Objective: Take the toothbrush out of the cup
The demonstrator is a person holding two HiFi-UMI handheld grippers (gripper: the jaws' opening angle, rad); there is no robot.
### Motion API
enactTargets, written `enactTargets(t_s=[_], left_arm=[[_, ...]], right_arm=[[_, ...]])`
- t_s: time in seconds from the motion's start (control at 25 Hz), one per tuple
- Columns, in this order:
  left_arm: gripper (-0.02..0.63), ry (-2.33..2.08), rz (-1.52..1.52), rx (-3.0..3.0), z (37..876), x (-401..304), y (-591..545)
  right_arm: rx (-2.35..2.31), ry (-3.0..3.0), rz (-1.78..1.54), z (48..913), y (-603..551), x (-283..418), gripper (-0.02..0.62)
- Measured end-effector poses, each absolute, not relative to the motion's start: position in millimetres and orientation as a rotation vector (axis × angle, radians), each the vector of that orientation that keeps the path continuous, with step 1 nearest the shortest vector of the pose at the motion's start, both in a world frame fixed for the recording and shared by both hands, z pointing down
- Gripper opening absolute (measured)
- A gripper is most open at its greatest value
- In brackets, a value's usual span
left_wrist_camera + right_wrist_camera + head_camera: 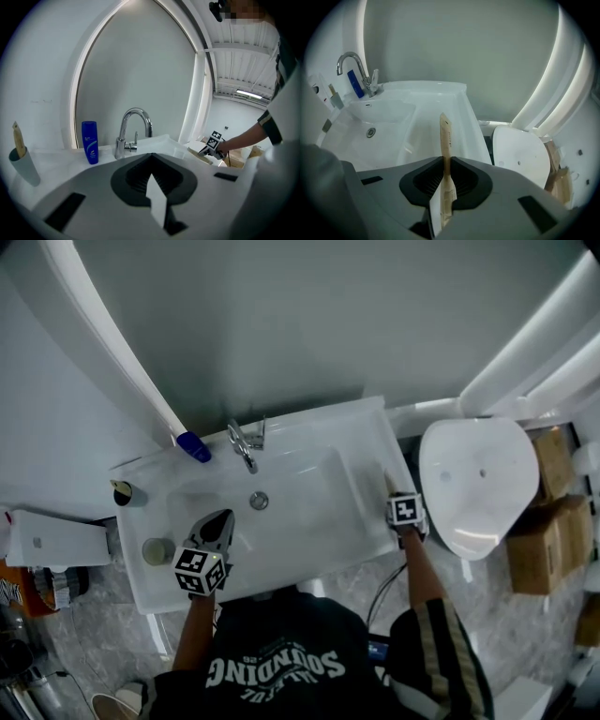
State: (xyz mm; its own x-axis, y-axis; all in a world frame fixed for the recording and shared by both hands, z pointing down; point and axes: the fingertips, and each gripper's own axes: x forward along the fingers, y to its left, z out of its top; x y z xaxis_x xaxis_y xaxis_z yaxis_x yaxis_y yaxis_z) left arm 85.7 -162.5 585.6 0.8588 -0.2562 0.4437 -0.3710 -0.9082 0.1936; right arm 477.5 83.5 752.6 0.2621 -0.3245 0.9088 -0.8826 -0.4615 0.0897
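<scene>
My right gripper (401, 501) hangs over the right rim of the white sink (361, 437). It is shut on a tan wrapped toothbrush (445, 140), which stands up between the jaws (444, 161) and shows in the head view as a toothbrush (388, 484). A grey cup (23, 165) on the sink's left ledge holds another tan toothbrush (18, 139); the same cup (123, 491) sits at the far left. My left gripper (221, 521) is over the basin's front left, shut with nothing in it (151, 157).
A chrome faucet (246, 442) and a blue bottle (194, 447) stand at the back of the sink. A second round cup (157, 550) sits on the left ledge. A white toilet lid (478, 484) is right of the sink, with cardboard boxes (553, 521) beyond.
</scene>
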Motion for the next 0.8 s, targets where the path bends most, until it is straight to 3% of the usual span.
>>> enactTargets(t_s=[0.44, 0.56, 0.8], left_arm=[[-0.001, -0.588, 0.615, 2.723, 588.9, 63.0, -175.9], [-0.001, -0.596, 0.613, 2.719, 589.9, 60.5, -177.6], [-0.001, -0.571, 0.603, 2.724, 589.5, 63.3, -174.7]], right_arm=[[1.898, -1.116, 1.222, 793.1, 69.6, 477.9, 0.047], [1.893, -1.018, 1.169, 791.0, 81.9, 487.1, 0.096], [2.127, -1.121, 1.020, 761.7, 62.0, 501.4, 0.107]])
